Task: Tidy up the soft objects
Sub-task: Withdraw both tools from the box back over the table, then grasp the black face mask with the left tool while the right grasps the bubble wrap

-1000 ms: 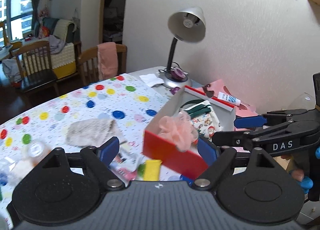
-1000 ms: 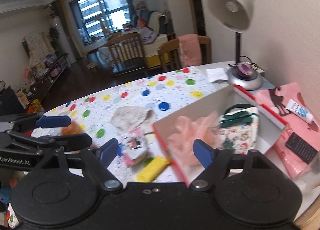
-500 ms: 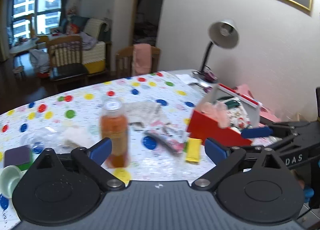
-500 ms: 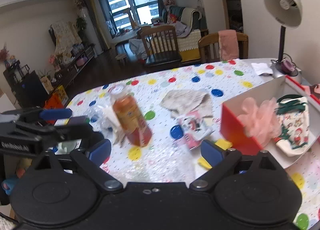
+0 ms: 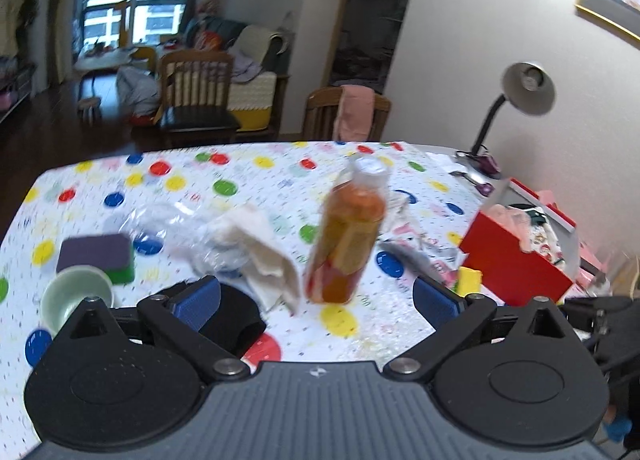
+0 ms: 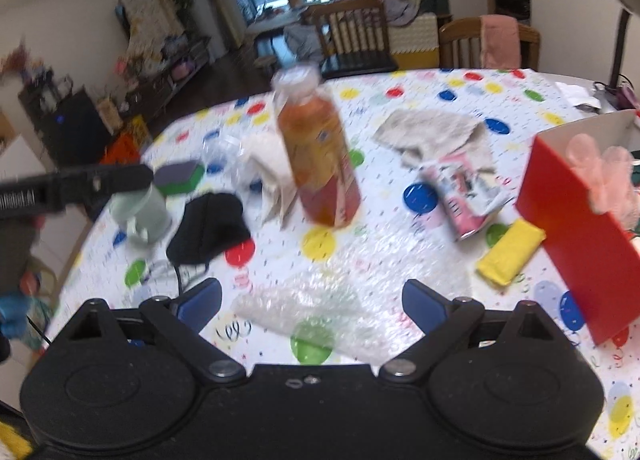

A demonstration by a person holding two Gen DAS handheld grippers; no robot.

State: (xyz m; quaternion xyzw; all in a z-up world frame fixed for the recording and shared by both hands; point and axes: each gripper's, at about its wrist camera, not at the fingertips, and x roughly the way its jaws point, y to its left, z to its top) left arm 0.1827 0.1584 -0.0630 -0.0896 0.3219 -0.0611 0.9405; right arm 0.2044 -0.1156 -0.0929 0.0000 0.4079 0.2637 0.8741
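Left wrist view: the left gripper is hovering over the near table edge with its jaws apart and nothing between them. A black cloth is lying directly under and just ahead of the left finger, which hides part of it. A white cloth is lying crumpled just beyond it, left of the bottle, which is standing upright between the fingers' lines of sight. The red box is sitting well to the right and is already holding a pink puff and printed fabric.

Right wrist view: the right gripper is also hovering with jaws apart and empty, over a sheet of bubble wrap. The black cloth is lying ahead and to the left, a rounded, flattened dark heap with no clear long axis. The white cloth is lying beyond it, touching the bottle. A grey cloth is lying spread out farther off. A yellow sponge is lying just beside the box, its long axis running diagonally.

Judgement: the black cloth is the nearest loose soft item, and the left gripper is nearer to it. The box lies to the right of both.
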